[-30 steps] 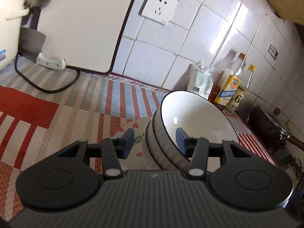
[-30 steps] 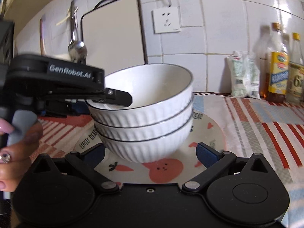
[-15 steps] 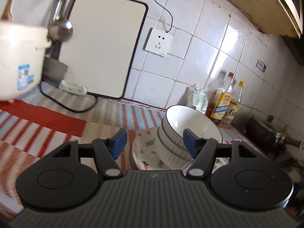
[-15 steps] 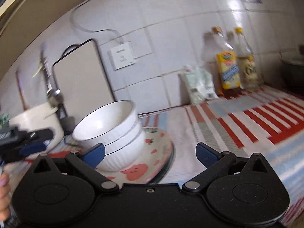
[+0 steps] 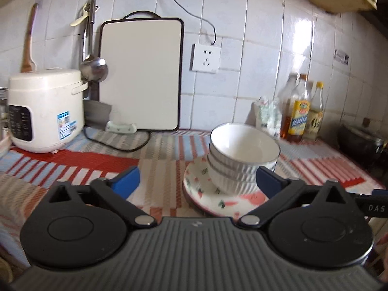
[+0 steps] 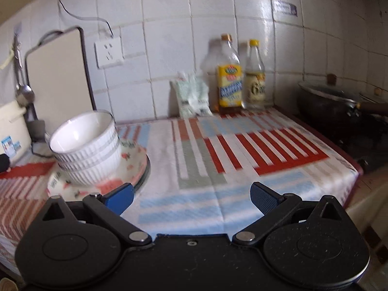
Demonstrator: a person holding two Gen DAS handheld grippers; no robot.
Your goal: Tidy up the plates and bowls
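Left of the stack of three white ribbed ceramic bowls (image 5: pixel 242 156) resting on the round strawberry-print plate (image 5: pixel 211 195), my left claw (image 5: pixel 197 181) has just been opening and grips nothing, while right of that stack my right claw (image 6: pixel 191 197) gapes empty too.

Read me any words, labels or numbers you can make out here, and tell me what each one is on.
"DAS": on the black right gripper body at the left view's right edge; cut off there.
Yellow label on the taller bottle: blurred, unreadable.
Label on the shorter bottle: unreadable.
Rice cooker sticker and panel: too small.
Plate rim lettering: blurred.
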